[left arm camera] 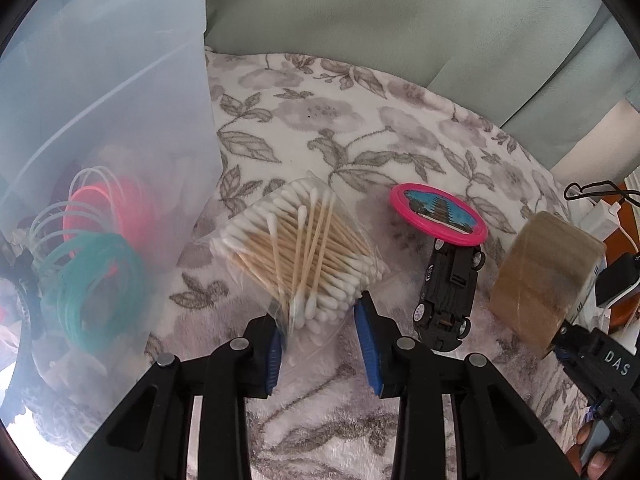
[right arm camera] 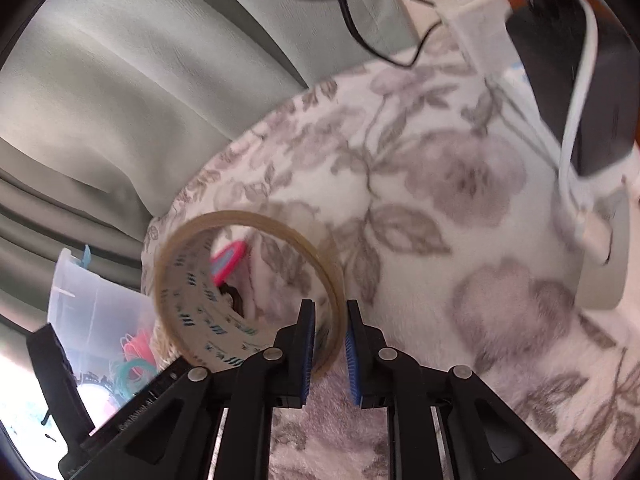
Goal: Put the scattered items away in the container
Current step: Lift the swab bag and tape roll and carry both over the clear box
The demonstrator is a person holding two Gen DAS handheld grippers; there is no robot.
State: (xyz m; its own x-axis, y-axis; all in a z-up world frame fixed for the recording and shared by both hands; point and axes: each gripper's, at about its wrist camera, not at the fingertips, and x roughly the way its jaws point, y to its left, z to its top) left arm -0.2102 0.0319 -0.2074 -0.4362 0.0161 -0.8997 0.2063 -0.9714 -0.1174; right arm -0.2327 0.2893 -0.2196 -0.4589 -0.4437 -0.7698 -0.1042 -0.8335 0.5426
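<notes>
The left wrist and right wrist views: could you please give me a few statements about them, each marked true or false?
1. The right gripper holds a roll of tape by its wall, one finger inside the ring. True.
2. The bag of cotton swabs already lies inside the container. False: it is on the floral blanket, between the fingers of the left gripper.
3. The toy car lies on its roof, wheels up. True.
4. The pink disc sits to the left of the swabs. False: it is to their right, by the car.
5. The container holds coloured coils. True.
</notes>
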